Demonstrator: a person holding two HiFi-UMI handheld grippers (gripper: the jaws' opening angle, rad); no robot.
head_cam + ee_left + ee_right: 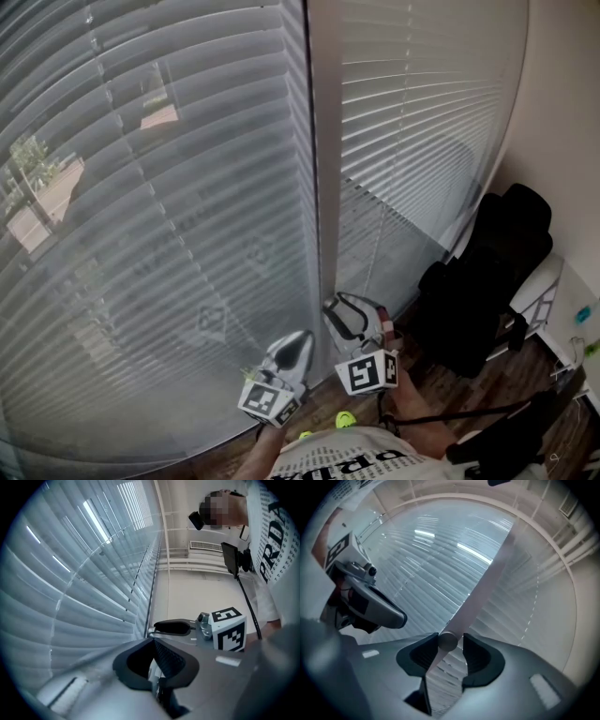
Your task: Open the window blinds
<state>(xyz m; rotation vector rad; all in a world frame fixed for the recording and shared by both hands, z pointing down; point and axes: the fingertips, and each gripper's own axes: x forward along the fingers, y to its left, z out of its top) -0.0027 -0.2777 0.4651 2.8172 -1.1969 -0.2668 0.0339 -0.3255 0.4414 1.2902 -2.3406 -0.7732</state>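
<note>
Two sets of horizontal slat blinds hung across the window, the left blinds (141,234) and the right blinds (422,141), parted by a pale upright mullion (323,187). Through the left slats a tree and rooftops showed faintly, so those slats seemed partly tilted, while the right ones looked flatter. Both grippers sat low beside the mullion. The right gripper (352,314) had its jaws spread wide around the rounded end of what looked like the tilt wand (448,641). The end lay against one pad with a gap at the other, so it was bracketed rather than squeezed. The left gripper (153,641) had its jaws drawn together, with nothing between them that I could identify, and it was close to its partner. The wand was probably light, stiff and smooth, likely to slip or spin inside a loose grip. It would best be pinched squarely across its lower shaft, just above the end, and rolled about its own axis rather than pulled. The thin slats would crease easily and were better left untouched.
</note>
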